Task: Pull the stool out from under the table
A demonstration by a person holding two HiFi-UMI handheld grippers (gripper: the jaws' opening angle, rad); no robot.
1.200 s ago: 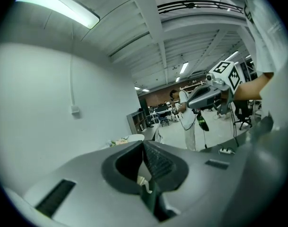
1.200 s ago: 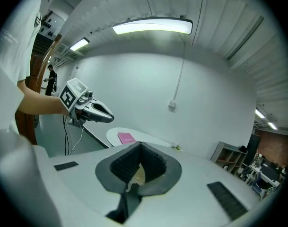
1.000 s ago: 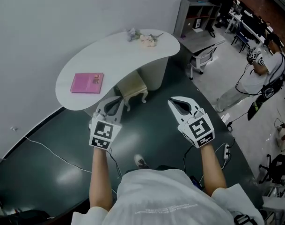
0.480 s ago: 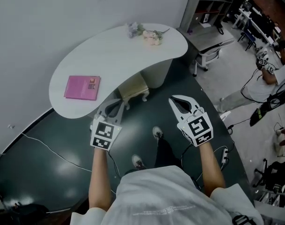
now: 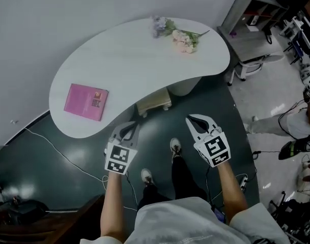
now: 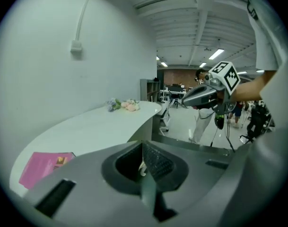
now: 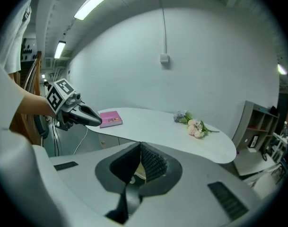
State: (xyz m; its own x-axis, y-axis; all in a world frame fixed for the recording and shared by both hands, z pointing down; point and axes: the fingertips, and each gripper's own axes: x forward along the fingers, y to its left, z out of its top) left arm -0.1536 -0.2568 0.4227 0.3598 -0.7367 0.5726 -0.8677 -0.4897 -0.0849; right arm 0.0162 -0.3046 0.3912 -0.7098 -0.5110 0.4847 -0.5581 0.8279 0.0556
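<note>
two grippers hang low in front of the person, each with its jaws pressed together and nothing between them. the left gripper point(image 5: 132, 127) and the right gripper point(image 5: 191, 119) are well apart and both point toward the table point(image 5: 144, 60). the stool point(image 5: 153, 102) sits tucked under the table's near edge, ahead of the gap between the grippers and just beside the pale pedestal point(image 5: 184, 87). only its cream front edge and the tops of two legs show, because the tabletop hides the rest. from what shows, i judge it a small, fairly light piece with a stiff frame and probably a padded top, so the seat would give under a pinch while the rail below it would not. the dark floor point(image 5: 160, 130) looks smooth and shiny, so the stool should slide rather than need lifting, though narrow legs can catch and tip it if it is pulled from high on one side only. the safest hold seems to be the front rail or the two front legs, one gripper on each side, drawing straight back and low. both pairs of jaws would have to open first. the pink book point(image 5: 86, 101) and the flowers point(image 5: 184, 38) lie on top and should stay undisturbed unless the stool knocks the table's underside on the way out.
</note>
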